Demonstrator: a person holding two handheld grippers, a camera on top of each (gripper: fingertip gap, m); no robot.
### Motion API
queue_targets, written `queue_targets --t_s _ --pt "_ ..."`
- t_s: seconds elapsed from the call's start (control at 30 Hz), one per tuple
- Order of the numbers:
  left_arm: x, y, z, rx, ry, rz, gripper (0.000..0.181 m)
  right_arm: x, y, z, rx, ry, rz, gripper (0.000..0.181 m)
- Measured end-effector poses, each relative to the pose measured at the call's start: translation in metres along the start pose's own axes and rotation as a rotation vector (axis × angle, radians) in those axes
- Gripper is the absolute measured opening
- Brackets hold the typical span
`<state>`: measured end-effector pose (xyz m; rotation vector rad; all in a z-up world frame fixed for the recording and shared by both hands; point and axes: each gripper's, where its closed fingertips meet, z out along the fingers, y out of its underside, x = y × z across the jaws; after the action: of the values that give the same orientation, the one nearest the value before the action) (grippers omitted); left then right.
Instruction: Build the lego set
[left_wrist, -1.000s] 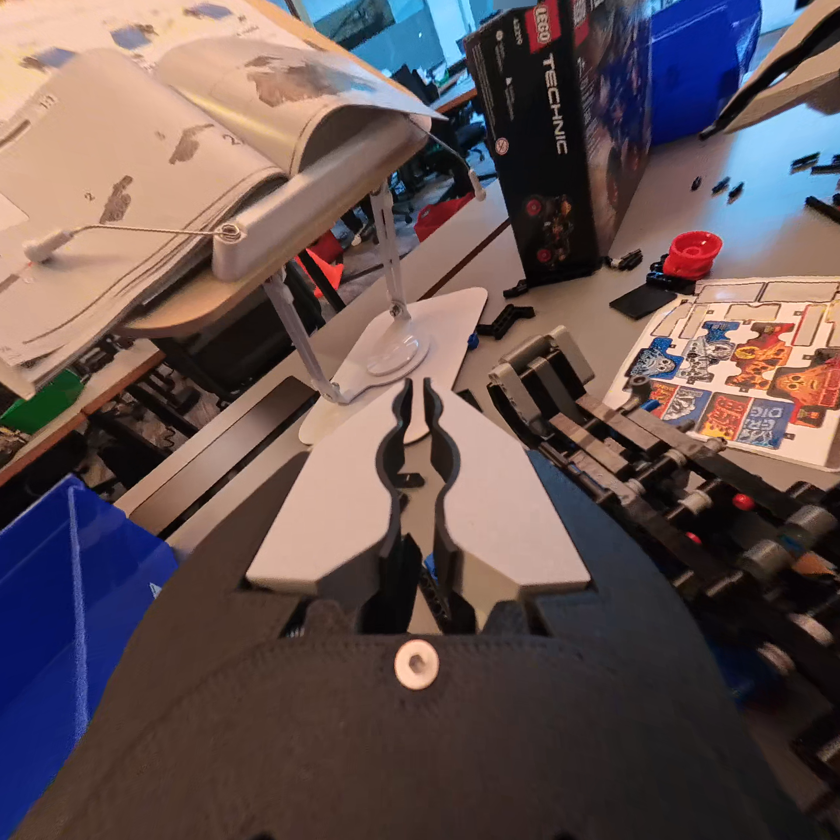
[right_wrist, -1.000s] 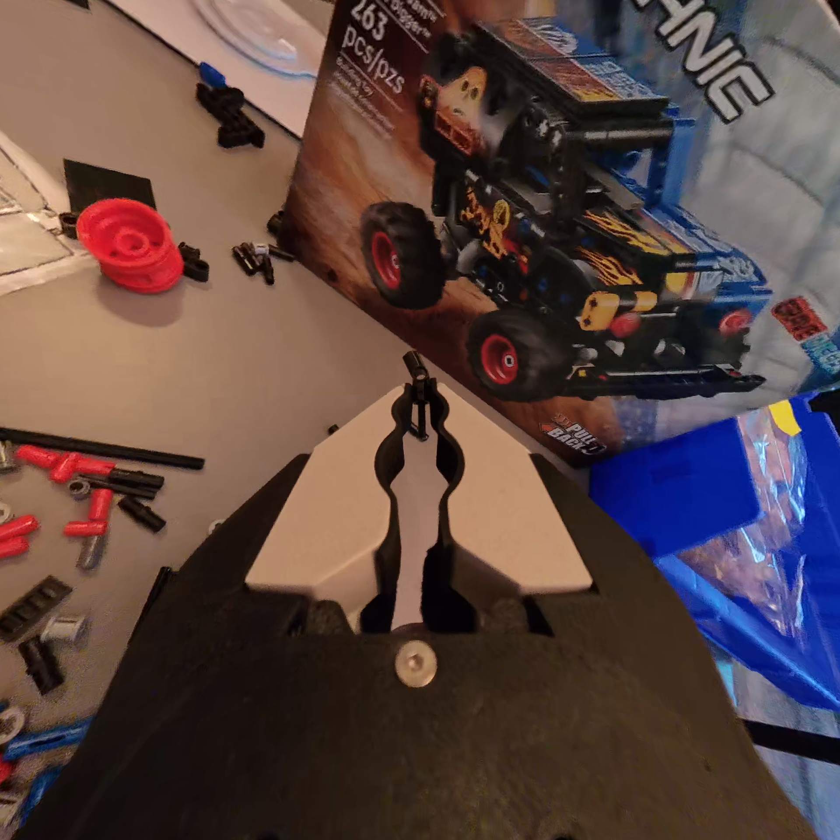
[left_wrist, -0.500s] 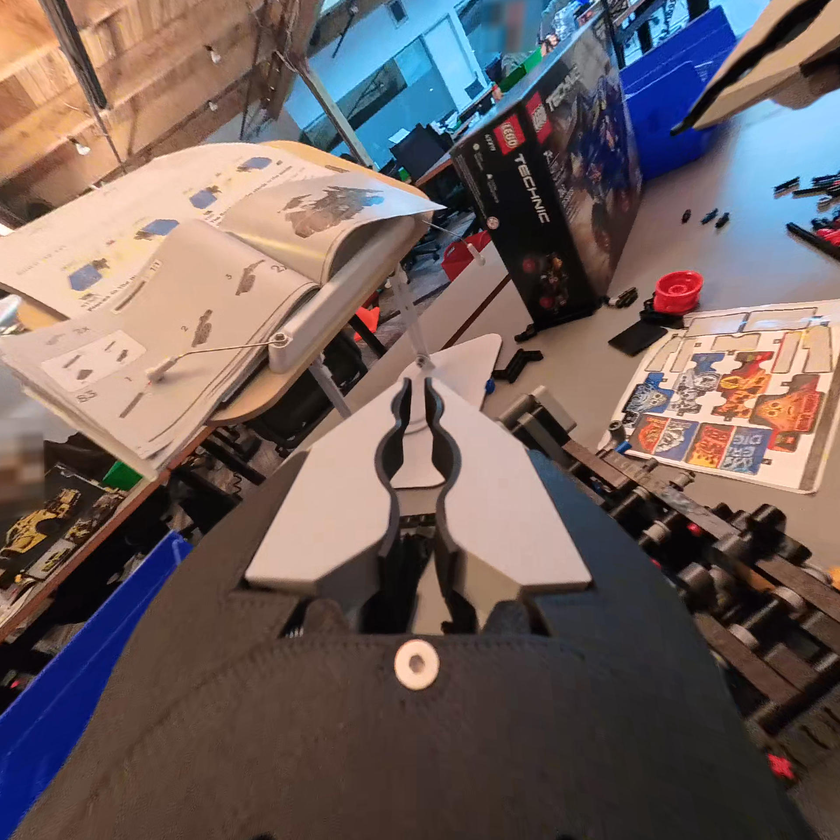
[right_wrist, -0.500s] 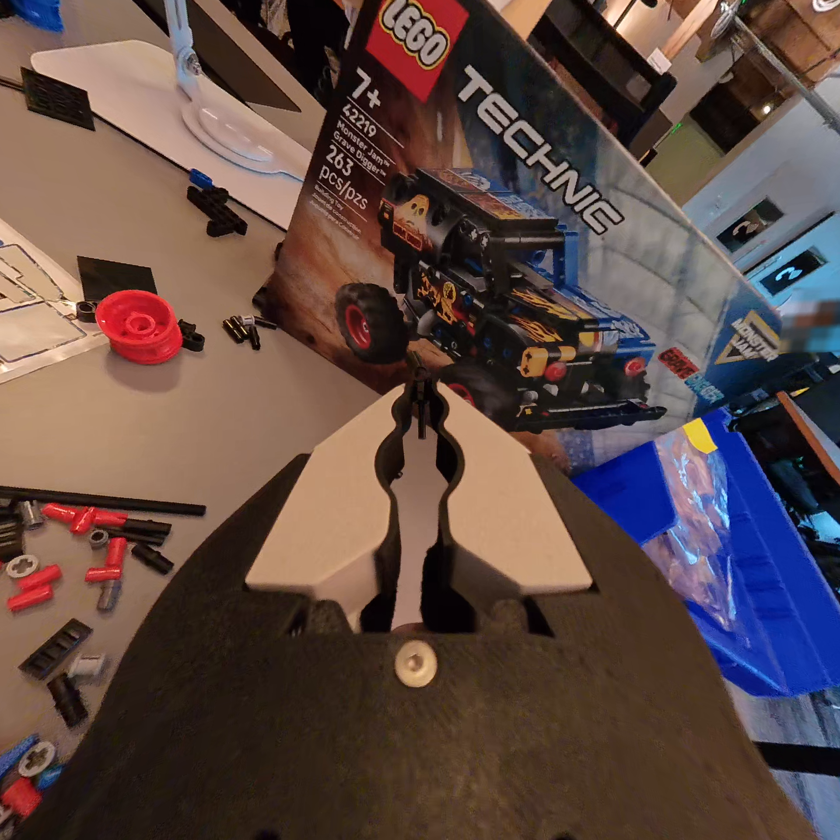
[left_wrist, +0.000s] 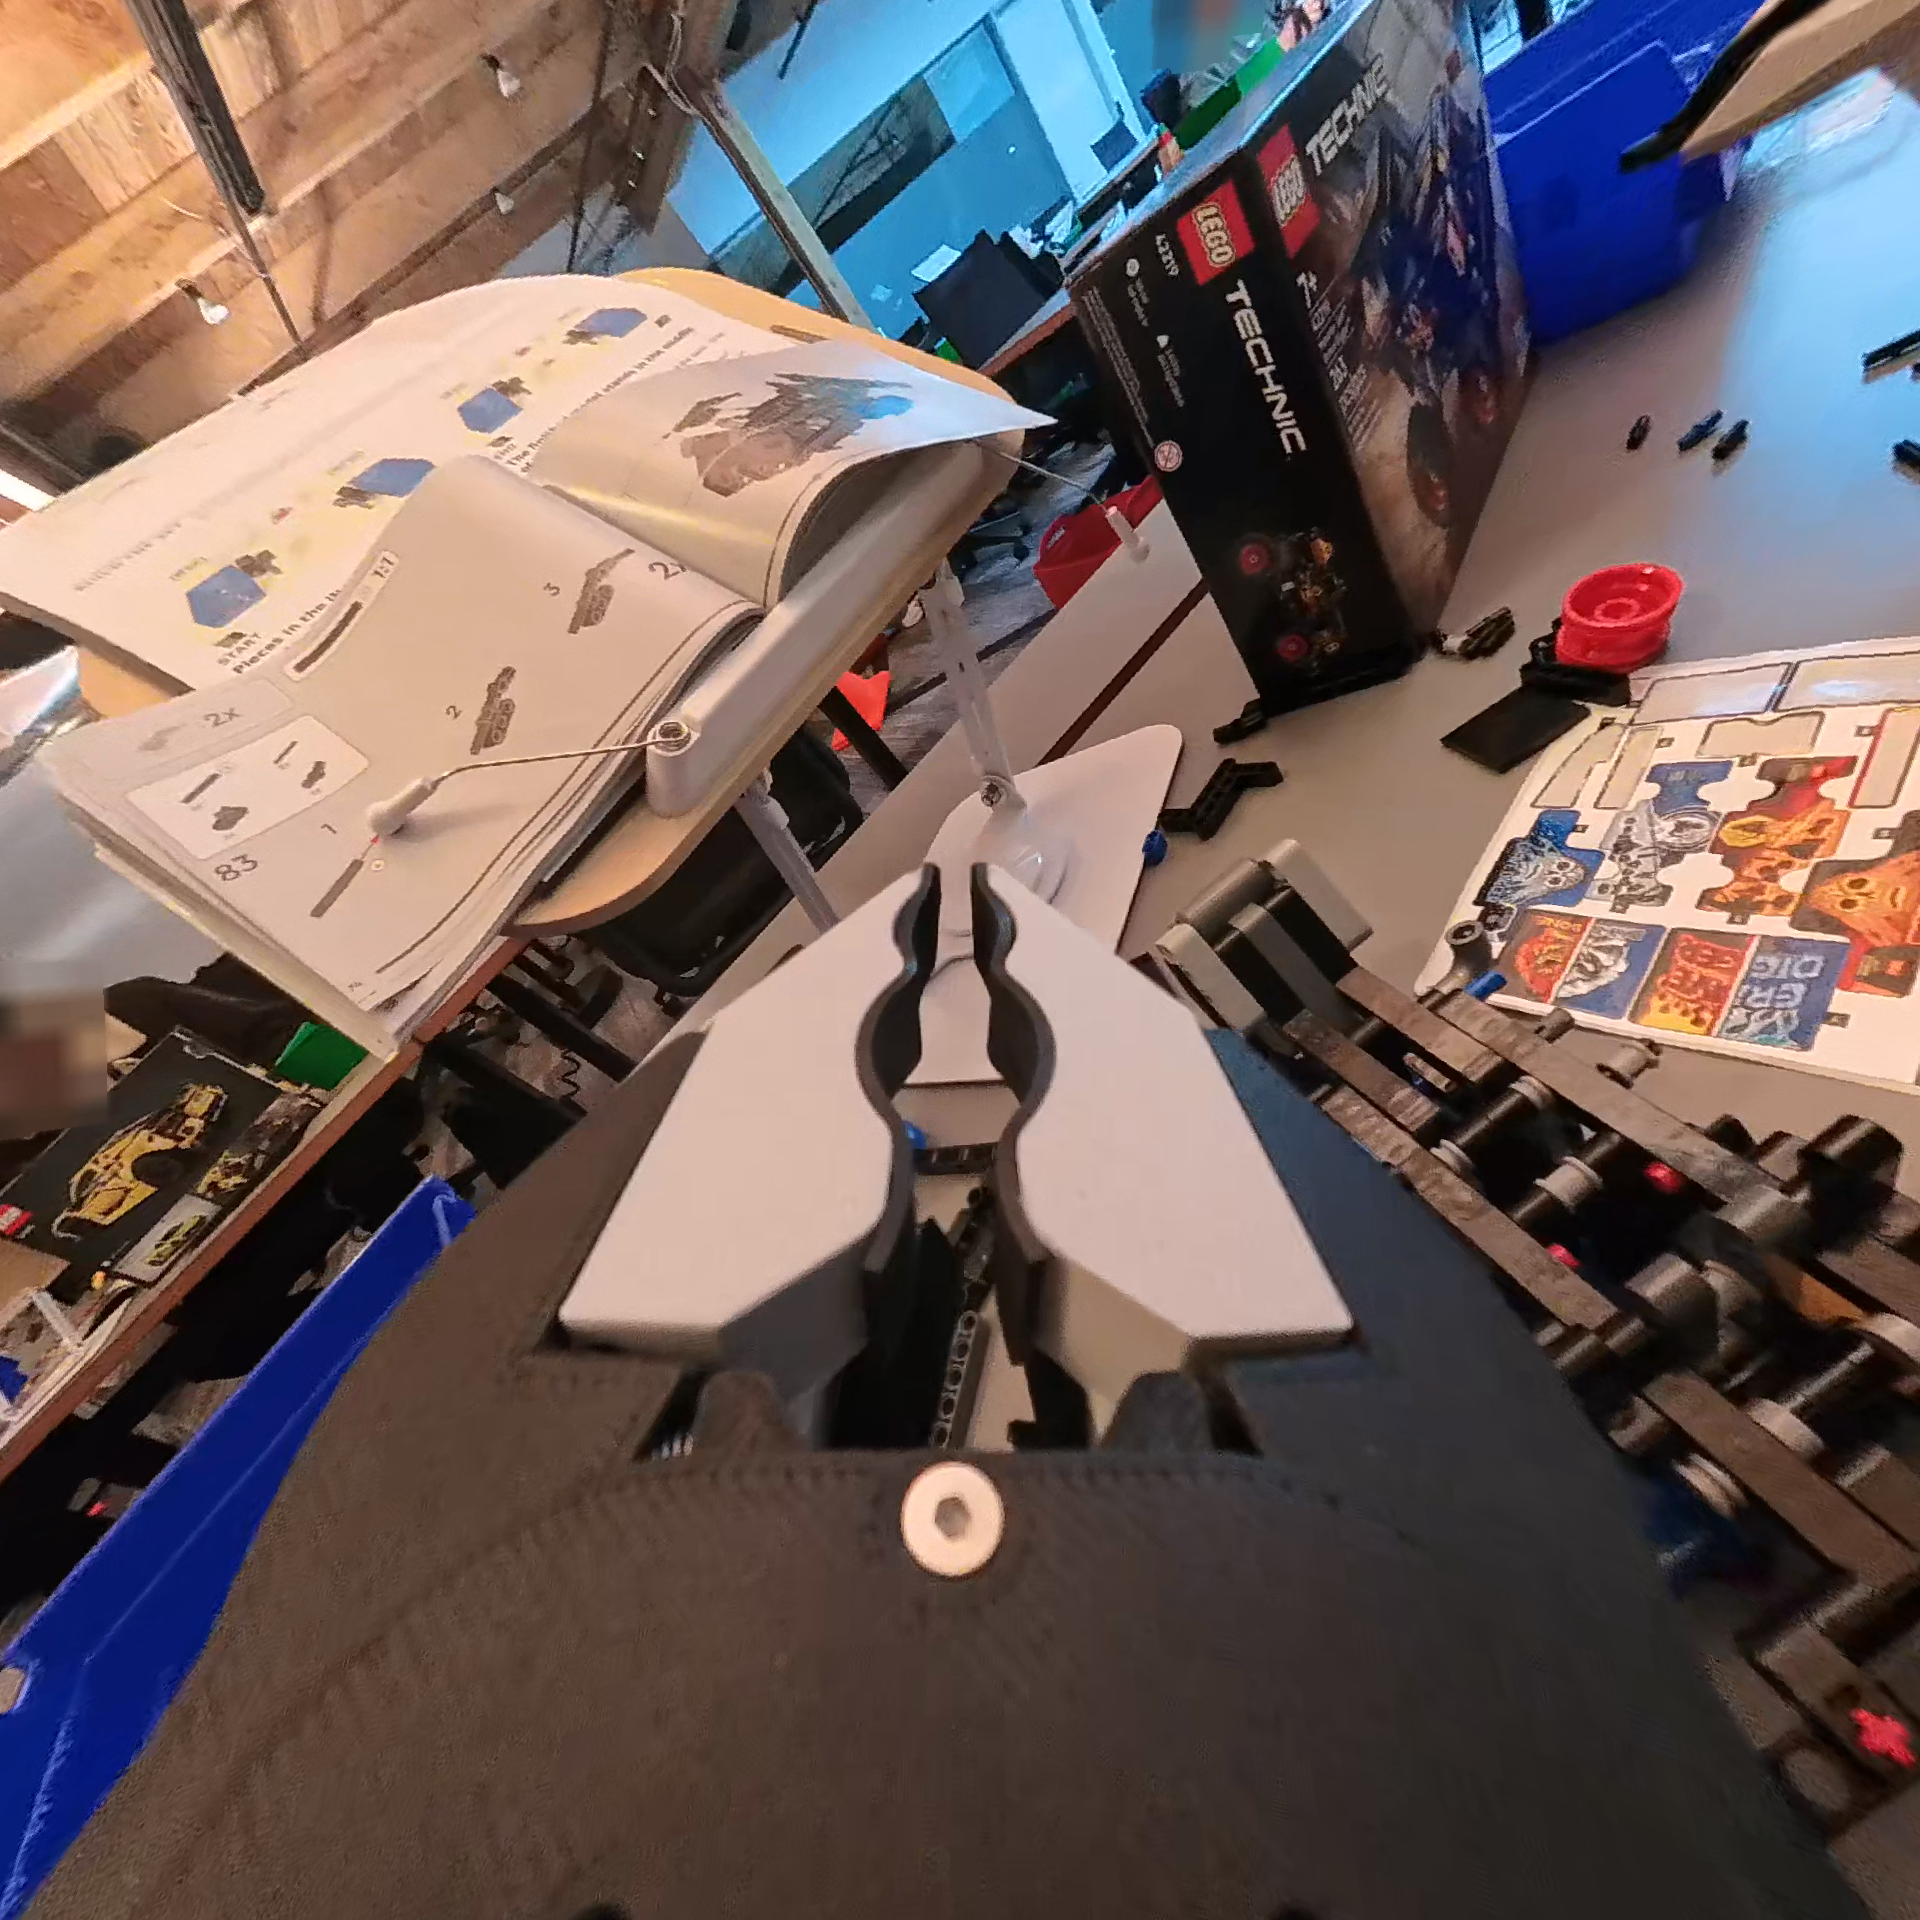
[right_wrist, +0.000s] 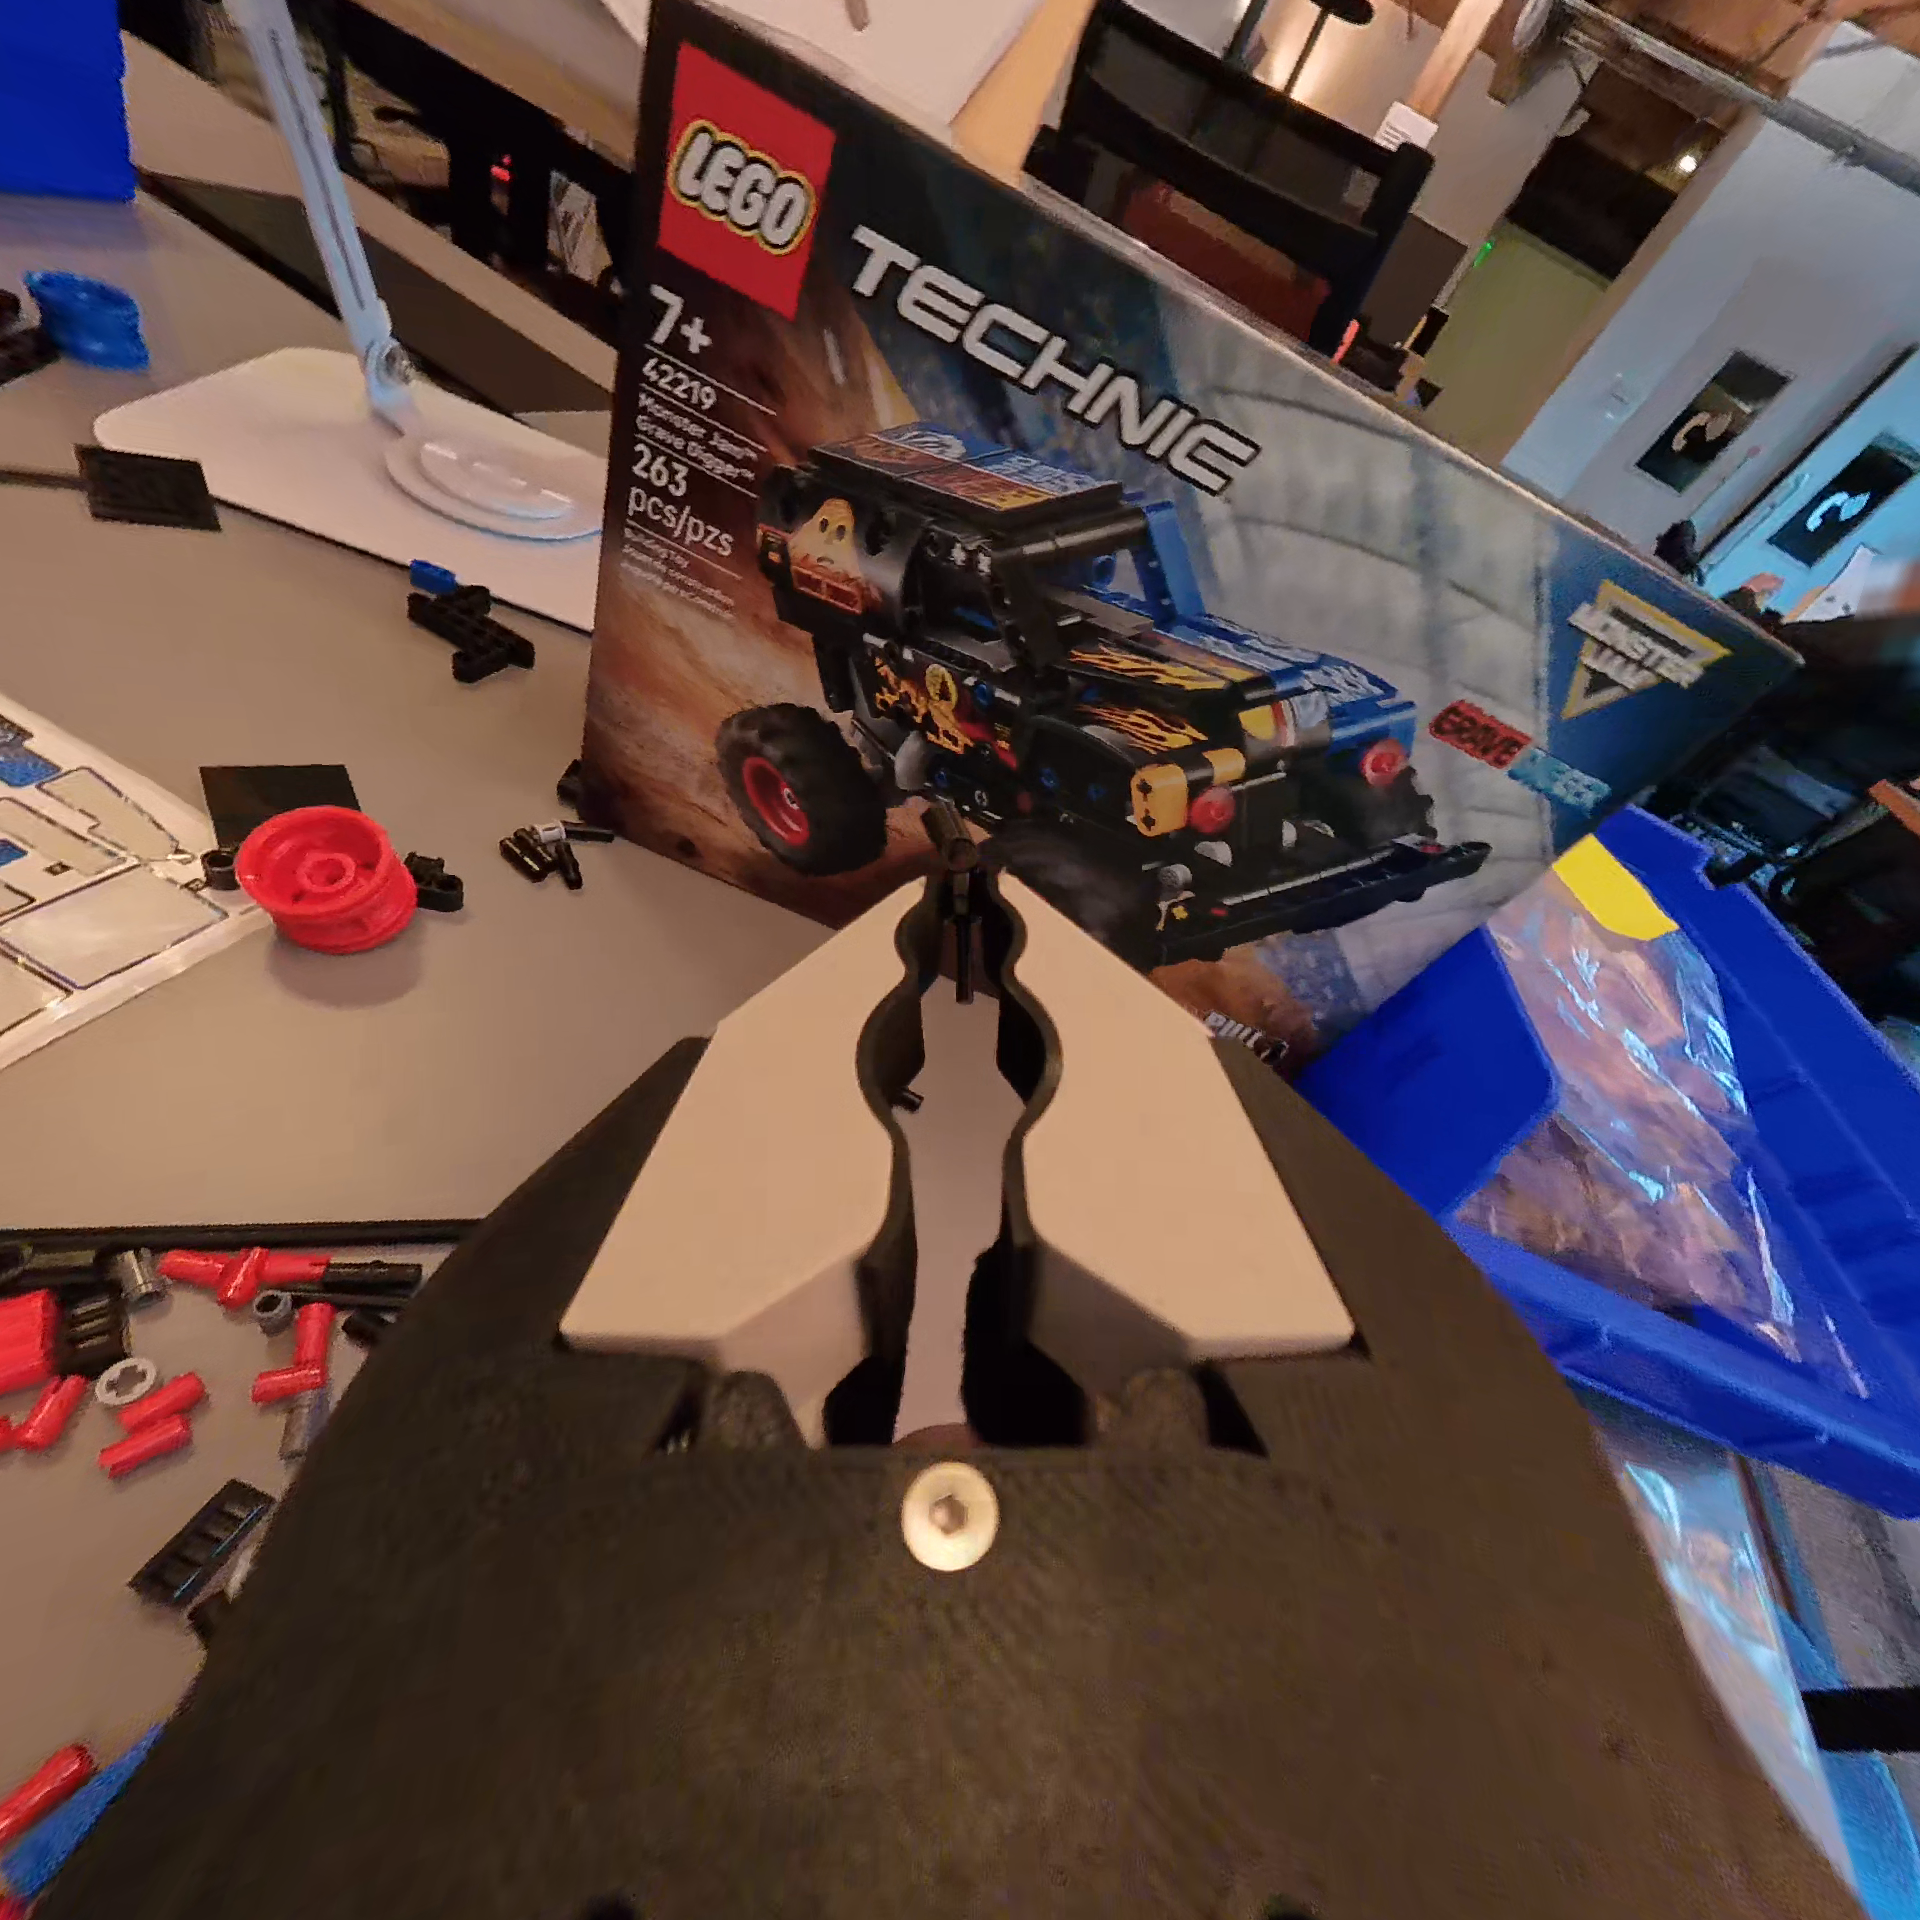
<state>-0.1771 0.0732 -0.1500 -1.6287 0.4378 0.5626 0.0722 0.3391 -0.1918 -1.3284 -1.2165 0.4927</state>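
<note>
A: Right gripper?
B: Clamped on a thin black pin, long axis roughly upright, top tilted slightly left, before the set's box.
A: Left gripper?
B: Tips nearly together, apparently empty; the dark chassis runs lengthwise beside it, the instruction booklet beyond.

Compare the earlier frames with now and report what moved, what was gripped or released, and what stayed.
Both wrist views tilted upward: the instruction booklet and the set box now show more fully. The right gripper stays shut on the small black pin; the left gripper stays nearly closed, empty. Nothing was released.
</note>
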Motion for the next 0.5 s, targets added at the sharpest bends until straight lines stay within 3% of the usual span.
queue_targets --t_s 0.27,0.5 --pt "0.003 0.007 -0.001 -0.007 0.008 0.058 0.004 0.019 0.012 -0.003 -0.016 0.055 0.084 0.005" --pt "-0.005 0.008 -0.003 -0.009 -0.01 0.031 0.005 0.029 0.003 -0.011 0.022 0.071 0.092 0.005"
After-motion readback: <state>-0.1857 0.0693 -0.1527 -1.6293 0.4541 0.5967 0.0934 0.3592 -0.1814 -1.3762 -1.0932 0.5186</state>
